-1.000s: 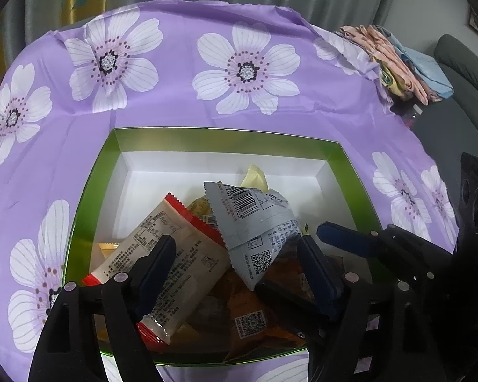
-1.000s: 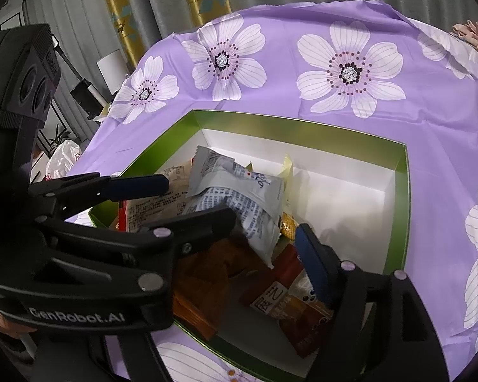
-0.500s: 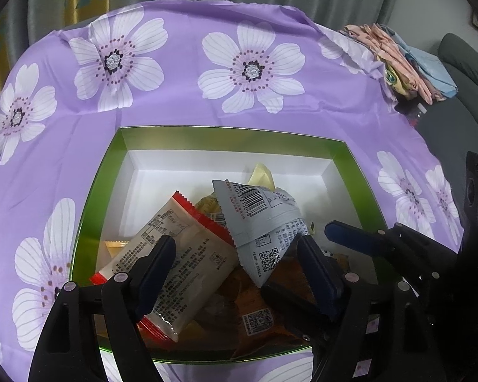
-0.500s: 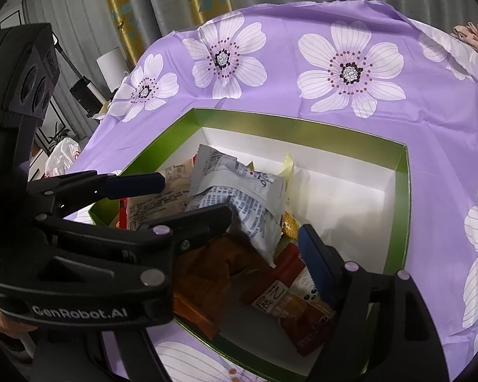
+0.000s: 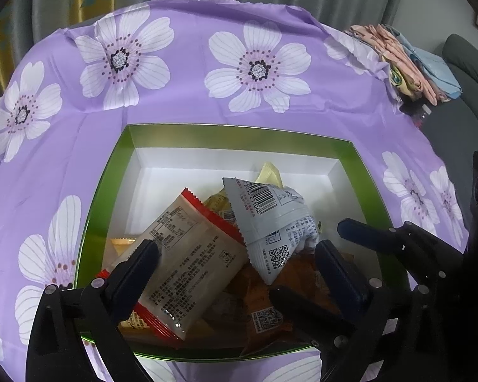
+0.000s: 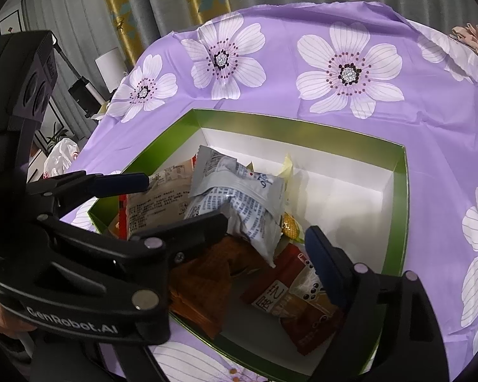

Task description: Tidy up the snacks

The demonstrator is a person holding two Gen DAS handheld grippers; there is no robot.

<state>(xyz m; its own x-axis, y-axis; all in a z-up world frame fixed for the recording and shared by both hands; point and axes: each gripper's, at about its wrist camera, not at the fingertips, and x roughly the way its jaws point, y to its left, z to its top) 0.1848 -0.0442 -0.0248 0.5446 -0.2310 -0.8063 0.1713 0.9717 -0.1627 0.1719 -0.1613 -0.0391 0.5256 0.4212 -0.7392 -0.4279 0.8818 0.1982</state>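
A green-rimmed box [image 5: 239, 132] with a white inside holds several snack packets. A beige packet with red ends [image 5: 194, 254] lies beside a grey packet [image 5: 271, 222], with orange packets [image 5: 264, 302] under them. My left gripper [image 5: 235, 254] hovers over this pile, its jaws opening. The beige and grey packets lie below the gap and the pads press on nothing. In the right wrist view my right gripper [image 6: 264, 232] also has its jaws opening, with the grey packet's [image 6: 239, 203] lower corner between its fingers, unpressed. A red-brown packet [image 6: 290, 293] lies under its right finger.
The box [image 6: 302, 124] sits on a purple cloth with white flowers [image 5: 175, 111]. Folded cloths [image 5: 408, 60] lie at the back right edge, next to a grey sofa [image 5: 462, 63]. Curtains hang behind. A white plastic bag [image 6: 60, 156] sits off the table's left side.
Both grippers' jaws have spread wider, the left one more. The snack packets lie as they did.
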